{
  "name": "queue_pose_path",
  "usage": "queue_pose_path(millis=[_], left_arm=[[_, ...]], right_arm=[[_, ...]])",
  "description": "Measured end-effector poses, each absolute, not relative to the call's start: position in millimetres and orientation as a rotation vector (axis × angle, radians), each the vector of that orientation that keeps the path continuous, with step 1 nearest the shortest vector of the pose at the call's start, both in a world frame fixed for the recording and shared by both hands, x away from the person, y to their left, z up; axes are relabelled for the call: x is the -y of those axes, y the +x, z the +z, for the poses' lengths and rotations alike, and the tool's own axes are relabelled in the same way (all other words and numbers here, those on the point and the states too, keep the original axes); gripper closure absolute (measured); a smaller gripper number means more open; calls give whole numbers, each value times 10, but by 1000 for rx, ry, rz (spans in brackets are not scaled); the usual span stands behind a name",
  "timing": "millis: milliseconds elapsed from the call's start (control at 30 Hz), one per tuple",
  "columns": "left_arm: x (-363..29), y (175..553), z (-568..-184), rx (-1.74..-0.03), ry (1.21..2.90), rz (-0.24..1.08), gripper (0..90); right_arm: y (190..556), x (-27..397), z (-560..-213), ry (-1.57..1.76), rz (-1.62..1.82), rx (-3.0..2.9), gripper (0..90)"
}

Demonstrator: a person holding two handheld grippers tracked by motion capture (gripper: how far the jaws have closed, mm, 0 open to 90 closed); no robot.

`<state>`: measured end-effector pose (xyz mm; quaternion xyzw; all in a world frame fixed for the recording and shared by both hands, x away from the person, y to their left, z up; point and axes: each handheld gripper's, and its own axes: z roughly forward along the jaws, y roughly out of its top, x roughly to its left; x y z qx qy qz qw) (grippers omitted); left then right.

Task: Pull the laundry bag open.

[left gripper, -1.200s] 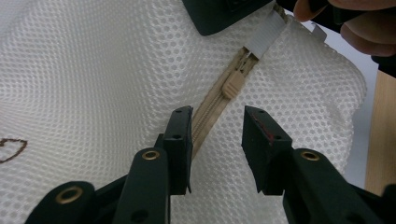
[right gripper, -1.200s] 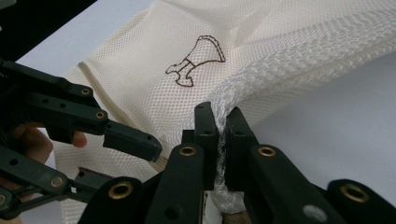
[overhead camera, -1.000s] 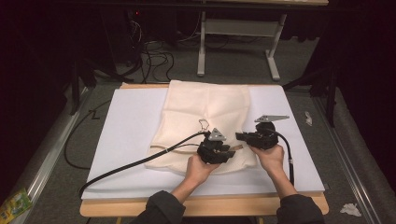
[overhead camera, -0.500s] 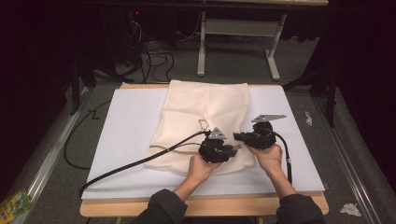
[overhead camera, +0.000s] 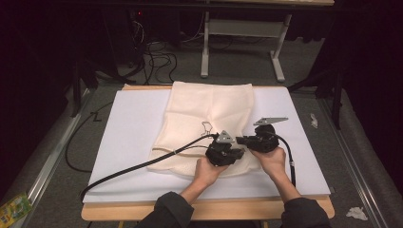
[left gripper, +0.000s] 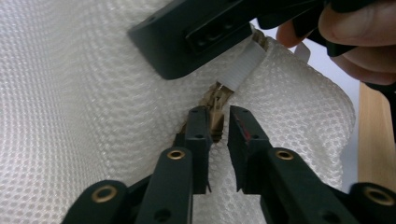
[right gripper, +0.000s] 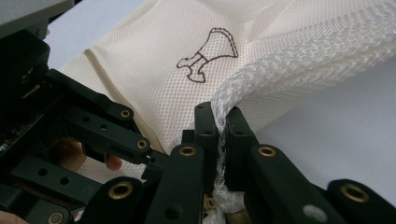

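A cream mesh bag (overhead camera: 209,123) lay flat on a white board (overhead camera: 128,137) that covered the table (overhead camera: 142,212), its near edge towards the person. Both grippers were held close together at that near edge, right of the bag's middle.

In the left gripper view, the left gripper (left gripper: 216,125) was pointed at the bag's zip (left gripper: 215,100), a tan strip running up between folds of mesh. Its jaws had just been closing, and the zip's pull (left gripper: 216,122) was seen between them; the left pad lay against it, while a narrow gap was left on the right side, so a firm grip could not be confirmed. Just above, the right gripper (left gripper: 205,35) was seen, with a white tab (left gripper: 245,65) beneath its tip.

In the right gripper view, the right gripper (right gripper: 219,123) was clamped tight on a bunched fold of the bag (right gripper: 261,70), which was lifted off the board (right gripper: 336,130). A dark outline figure (right gripper: 208,53) was printed on the mesh beyond. The left gripper (right gripper: 84,140) was seen beside it, at the left.
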<state>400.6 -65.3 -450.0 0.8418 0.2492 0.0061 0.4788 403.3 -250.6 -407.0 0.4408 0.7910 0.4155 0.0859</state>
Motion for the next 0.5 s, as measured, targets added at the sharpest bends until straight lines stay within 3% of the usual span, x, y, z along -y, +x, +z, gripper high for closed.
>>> queue_pose_path(millis=[100, 500], left_arm=[[648, 3992, -4498, -595, 2066, 19, 861], [568, 3997, -4437, -600, 2091, 7, 872]], right_arm=[[4033, 2523, -4072, 1316, 1229, -2362, 880], [4018, 2568, -4077, 1306, 1228, -2386, 882]])
